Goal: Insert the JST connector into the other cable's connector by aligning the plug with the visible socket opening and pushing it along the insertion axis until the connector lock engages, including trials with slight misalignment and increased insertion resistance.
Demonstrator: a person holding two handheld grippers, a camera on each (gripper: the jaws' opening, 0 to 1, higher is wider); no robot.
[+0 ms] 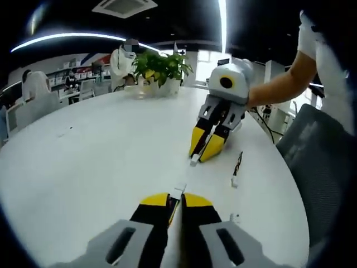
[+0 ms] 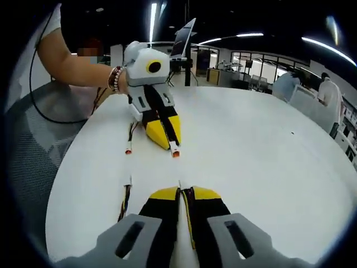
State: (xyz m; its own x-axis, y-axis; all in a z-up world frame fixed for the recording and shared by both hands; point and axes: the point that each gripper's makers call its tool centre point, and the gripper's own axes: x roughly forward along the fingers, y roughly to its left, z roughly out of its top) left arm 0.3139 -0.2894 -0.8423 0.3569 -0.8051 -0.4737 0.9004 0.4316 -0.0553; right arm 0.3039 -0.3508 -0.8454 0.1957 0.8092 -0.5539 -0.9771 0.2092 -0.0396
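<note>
My left gripper (image 1: pixel 177 199) is shut on a small white JST connector (image 1: pixel 179 190) that pokes out past its yellow tips, low over the white table (image 1: pixel 100 162). Opposite it, my right gripper (image 1: pixel 202 155) points back at it, shut on the other white connector (image 1: pixel 193 162). The two connectors face each other with a gap of bare table between them. In the right gripper view, its own jaws (image 2: pixel 183 193) pinch a thin cable whose white end (image 2: pixel 179 183) just shows. The left gripper (image 2: pixel 170 145) there holds its orange-tipped plug (image 2: pixel 175 153).
Two spare cables lie on the table, one (image 1: pixel 237 168) beside the right gripper and one (image 2: pixel 124 204) near the table's edge. A potted plant (image 1: pixel 162 67) stands at the far side. A grey mesh chair (image 1: pixel 315 151) sits by the edge. People sit in the background.
</note>
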